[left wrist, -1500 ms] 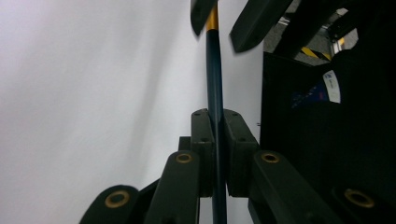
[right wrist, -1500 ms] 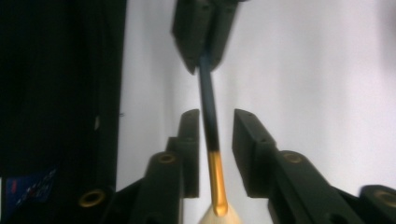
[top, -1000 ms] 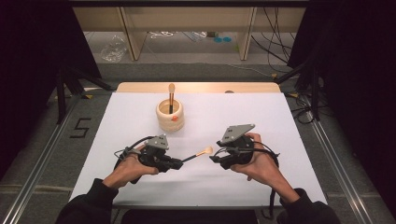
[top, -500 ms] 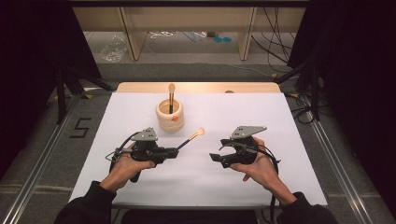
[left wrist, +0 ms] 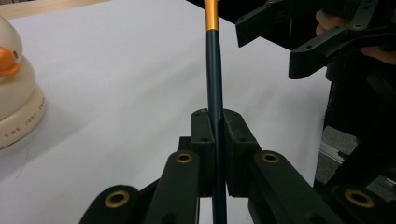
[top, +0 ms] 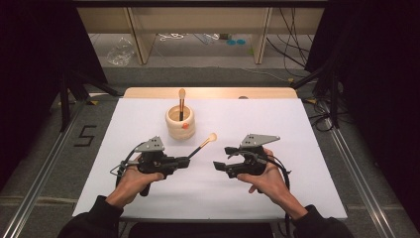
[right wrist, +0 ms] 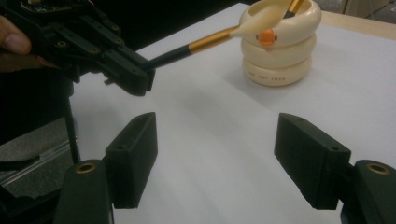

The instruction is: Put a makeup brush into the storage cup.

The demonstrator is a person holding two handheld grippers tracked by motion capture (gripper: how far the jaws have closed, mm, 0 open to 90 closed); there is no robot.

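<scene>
My left gripper [top: 185, 159] is shut on the dark handle of a makeup brush [top: 203, 144]. The handle [left wrist: 214, 70] is pinched between the pads, and the cream bristle tip points up and away toward the holder. This holder [top: 180, 123] is a cream ringed cup with an orange beak, and a second brush [top: 182, 101] stands in it. My right gripper [top: 224, 157] faces the left one from the right. Its jaws [right wrist: 217, 158] have just been opening and stand wide with nothing between them. In the right gripper view, the held brush [right wrist: 210, 39] reaches toward the holder [right wrist: 280, 51].
The white mat [top: 297, 134] covers the table, with a wooden edge [top: 148, 92] at the back. Metal rails [top: 356, 168] run along both sides. Shelving and cables lie on the floor beyond the table.
The brush tip has swung away from the right gripper and up toward the holder. The right gripper's jaws have opened wider. The left hand has shifted slightly left.
</scene>
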